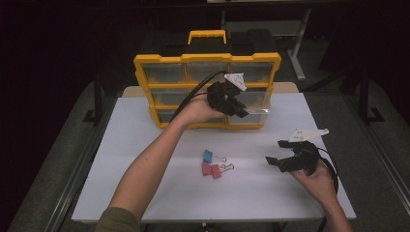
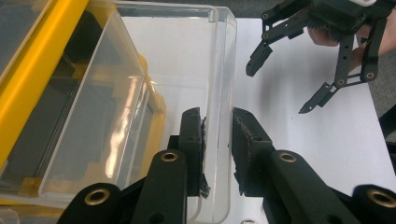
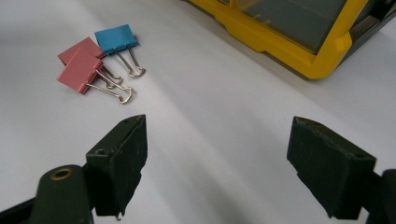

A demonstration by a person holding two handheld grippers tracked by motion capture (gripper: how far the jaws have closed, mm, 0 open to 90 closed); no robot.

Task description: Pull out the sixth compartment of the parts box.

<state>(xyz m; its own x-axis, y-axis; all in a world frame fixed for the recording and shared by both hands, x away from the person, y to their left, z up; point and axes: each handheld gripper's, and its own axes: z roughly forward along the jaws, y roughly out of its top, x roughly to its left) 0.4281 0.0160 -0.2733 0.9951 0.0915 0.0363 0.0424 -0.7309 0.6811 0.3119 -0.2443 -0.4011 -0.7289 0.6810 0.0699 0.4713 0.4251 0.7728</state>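
A yellow organizer [image 1: 208,60] with clear drawers stands at the back of the white table [image 1: 140,145]. My left gripper [image 1: 237,108] is at its bottom right slot, shut on the front wall of a clear drawer [image 2: 177,60] that is slid partly out. In the left gripper view the left gripper's [image 2: 218,140] pads press that wall from both sides. The drawer looks empty. My right gripper [image 1: 275,162] hovers open over the table's right part, nothing between its jaws. A blue binder clip [image 1: 208,155] and two pink binder clips [image 1: 210,169] lie mid-table, left of the right gripper [image 3: 217,154].
In the right gripper view the blue clip [image 3: 114,38] and pink clips [image 3: 77,70] lie at upper left, and the organizer's yellow corner [image 3: 280,42] at upper right. The right gripper [image 2: 279,89] appears beyond the drawer in the left gripper view. Dark floor surrounds the table.
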